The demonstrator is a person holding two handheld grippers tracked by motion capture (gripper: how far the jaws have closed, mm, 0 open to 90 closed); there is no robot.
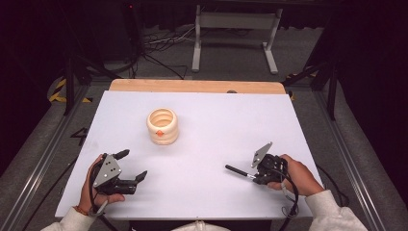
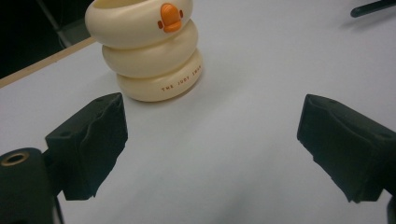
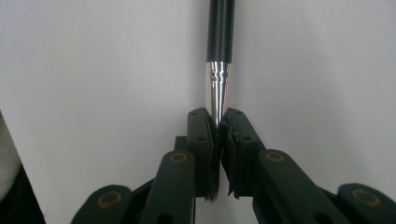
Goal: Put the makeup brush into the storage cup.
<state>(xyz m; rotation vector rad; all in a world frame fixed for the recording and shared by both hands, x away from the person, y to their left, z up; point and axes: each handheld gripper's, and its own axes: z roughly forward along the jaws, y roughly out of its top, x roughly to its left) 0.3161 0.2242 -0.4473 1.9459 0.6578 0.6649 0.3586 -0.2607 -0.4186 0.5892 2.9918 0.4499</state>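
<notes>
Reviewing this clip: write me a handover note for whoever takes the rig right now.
Right gripper: shut on the brush, clamped at its silver ferrule; the black handle points away from the jaws, low over the white table.
Left gripper: open, empty, over the table's near left.
Cream ringed holder with the orange duck mark: upright, far left of centre, untouched.
Done: brush gripped.
Left: probably carry the brush to the holder and drop it in; the left gripper could steady the holder.

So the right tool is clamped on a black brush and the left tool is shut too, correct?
Not quite. The right tool is clamped on the black brush, but the left tool stands wide open with nothing in it, as the left gripper view shows.
</notes>
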